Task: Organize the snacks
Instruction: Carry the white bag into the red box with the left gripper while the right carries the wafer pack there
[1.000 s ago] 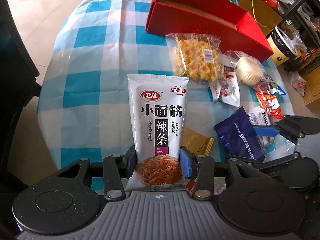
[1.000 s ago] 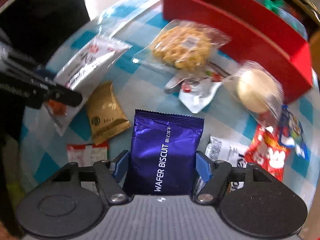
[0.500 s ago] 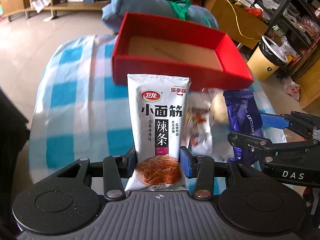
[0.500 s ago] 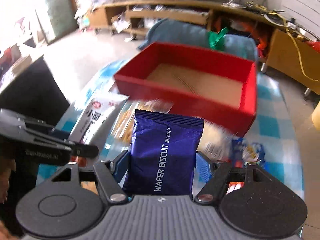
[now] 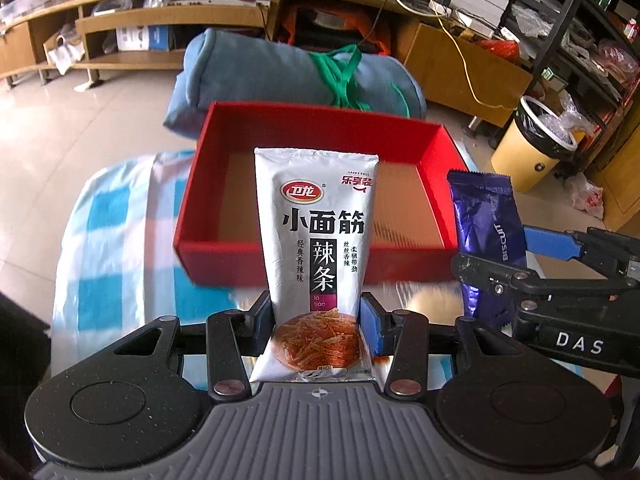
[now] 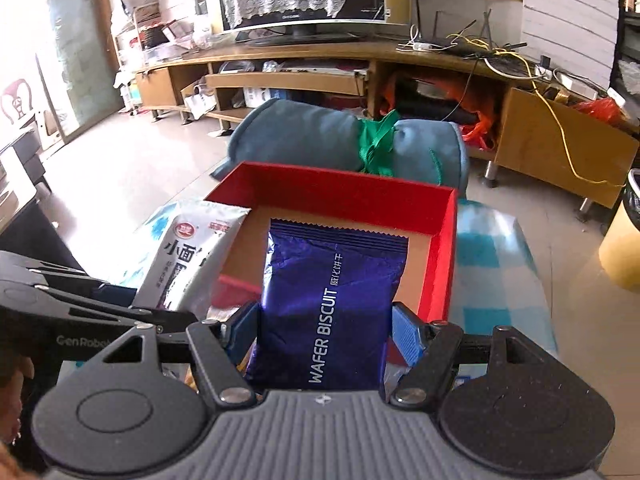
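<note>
The white spicy-strip packet (image 5: pixel 318 240) is held between the jaws of the left gripper (image 5: pixel 318 316). The jaws are closed on its lower part, just above the printed picture of the strips, and the packet stands upright ahead of them. It is judged to be light and soft, a thin foil pouch with a smooth skin that can slip, so a hold low on both side edges, as here, seems suitable; a hard squeeze is not needed.

The purple wafer biscuit pack (image 6: pixel 332 300) is gripped in the same way by the jaws of the right gripper (image 6: pixel 324 326), closed on both side edges of its lower half. The foil is glossy and the wafers inside are probably brittle, so gentle pressure is advised.

Beyond both pairs of jaws the red box (image 5: pixel 434 148) is seen, and what shows of its cardboard floor is bare. It rests on the surface with the blue checked cloth (image 5: pixel 108 216). Behind the box a rolled blue blanket (image 5: pixel 256 68) lies.
</note>
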Action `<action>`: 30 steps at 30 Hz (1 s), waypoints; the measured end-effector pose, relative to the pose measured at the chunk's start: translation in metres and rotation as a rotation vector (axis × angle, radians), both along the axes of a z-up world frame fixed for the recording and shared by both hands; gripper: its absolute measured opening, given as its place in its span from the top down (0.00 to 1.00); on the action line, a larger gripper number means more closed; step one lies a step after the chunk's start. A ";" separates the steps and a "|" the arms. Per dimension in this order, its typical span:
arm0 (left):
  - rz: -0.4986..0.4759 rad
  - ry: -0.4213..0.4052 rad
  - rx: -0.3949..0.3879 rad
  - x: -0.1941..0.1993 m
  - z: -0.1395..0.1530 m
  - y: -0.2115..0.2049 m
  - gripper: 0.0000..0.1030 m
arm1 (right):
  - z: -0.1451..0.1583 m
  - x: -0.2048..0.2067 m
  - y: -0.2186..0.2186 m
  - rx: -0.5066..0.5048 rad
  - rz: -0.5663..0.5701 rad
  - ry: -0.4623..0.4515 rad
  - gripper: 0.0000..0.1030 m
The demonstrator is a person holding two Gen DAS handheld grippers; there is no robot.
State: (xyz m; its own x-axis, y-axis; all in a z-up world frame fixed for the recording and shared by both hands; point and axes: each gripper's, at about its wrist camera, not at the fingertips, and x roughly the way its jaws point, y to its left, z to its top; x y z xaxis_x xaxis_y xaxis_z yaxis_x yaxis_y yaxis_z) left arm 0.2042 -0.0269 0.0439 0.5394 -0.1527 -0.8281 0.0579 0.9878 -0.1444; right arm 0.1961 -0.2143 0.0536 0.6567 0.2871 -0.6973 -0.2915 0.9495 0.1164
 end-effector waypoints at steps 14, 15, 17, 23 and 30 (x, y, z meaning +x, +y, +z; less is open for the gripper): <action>0.031 -0.039 0.054 0.058 -0.003 -0.010 0.49 | -0.014 0.067 0.000 -0.024 -0.029 -0.003 0.37; 0.036 -0.036 0.057 0.063 -0.005 -0.009 0.49 | -0.018 0.074 0.002 -0.030 -0.026 0.003 0.37; 0.045 -0.031 0.062 0.073 -0.011 -0.009 0.49 | -0.025 0.085 0.003 -0.037 -0.025 0.015 0.37; 0.045 -0.004 0.097 0.093 -0.029 -0.012 0.54 | -0.053 0.109 0.006 -0.045 -0.023 0.084 0.36; 0.066 0.016 0.087 0.097 -0.035 -0.007 0.44 | -0.068 0.122 -0.003 -0.004 -0.045 0.132 0.29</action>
